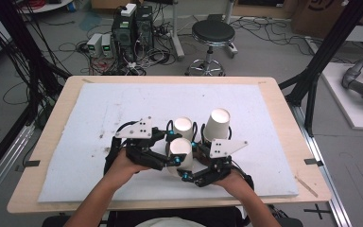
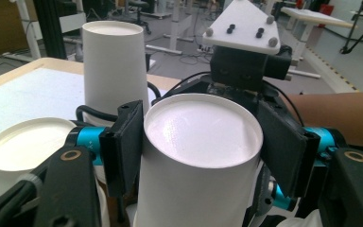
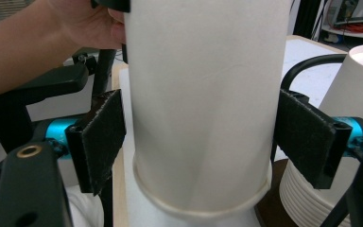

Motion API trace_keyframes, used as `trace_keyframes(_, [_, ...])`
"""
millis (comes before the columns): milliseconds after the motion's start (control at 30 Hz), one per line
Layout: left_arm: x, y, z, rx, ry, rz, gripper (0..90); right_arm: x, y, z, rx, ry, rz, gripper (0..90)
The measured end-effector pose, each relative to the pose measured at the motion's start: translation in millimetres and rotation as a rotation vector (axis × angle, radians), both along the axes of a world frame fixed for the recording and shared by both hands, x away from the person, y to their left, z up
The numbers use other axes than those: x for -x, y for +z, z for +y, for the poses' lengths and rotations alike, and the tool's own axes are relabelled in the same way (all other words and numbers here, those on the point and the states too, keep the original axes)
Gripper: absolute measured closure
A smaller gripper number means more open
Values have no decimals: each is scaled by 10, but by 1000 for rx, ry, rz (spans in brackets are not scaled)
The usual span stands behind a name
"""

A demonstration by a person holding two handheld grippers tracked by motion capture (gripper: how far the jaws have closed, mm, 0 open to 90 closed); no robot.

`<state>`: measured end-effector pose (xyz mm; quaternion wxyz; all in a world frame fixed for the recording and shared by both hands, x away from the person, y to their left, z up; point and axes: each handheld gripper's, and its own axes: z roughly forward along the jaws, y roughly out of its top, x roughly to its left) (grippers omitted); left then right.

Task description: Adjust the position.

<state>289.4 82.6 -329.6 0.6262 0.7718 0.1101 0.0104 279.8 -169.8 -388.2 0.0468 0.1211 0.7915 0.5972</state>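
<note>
High view: near the front of the white mat [image 1: 99, 109], the left gripper [image 1: 172, 158] clamps an upturned paper cup [image 1: 180, 150]; the right gripper [image 1: 194, 163] brackets it, pads apparently just clear; two cup stacks [image 1: 216, 124] wait behind; separating looks unfinished.

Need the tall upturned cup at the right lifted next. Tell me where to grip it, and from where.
Clamp the tall cup across its side wall, from its right. It stands upside down, closed base up, and a shorter cup crowds its left.
</note>
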Motion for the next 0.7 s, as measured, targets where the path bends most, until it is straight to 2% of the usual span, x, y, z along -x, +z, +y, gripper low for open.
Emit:
trace_keyframes(167, [10, -1, -28, 7, -14, 0, 353, 7, -7, 17, 8, 3, -7, 202])
trace_keyframes(200, [8, -1, -28, 7, -15, -1, 353, 5, -3, 10, 2, 15, -14, 261])
trace_keyframes(333, [-5, -4, -20, 3, -19, -3, 355, 7, 11, -12, 13, 18, -38, 284])
trace_keyframes(433, [-26, -39, -28, -13, -23, 9, 355, -10, 29, -34, 73, 22, -41, 326])
trace_keyframes(600, [-39, -52, -20, 0, -35, 10, 346, -26, 75, -51, 117, 30, -49, 337])
trace_keyframes(633, [-41, -42, -8, 10, -31, 15, 285, -32, 104, -60, 138, 29, -56, 337])
trace_keyframes(700, [-42, -33, -3, 16, -29, 11, 247, -40, 132, -69, 149, 42, -51, 337])
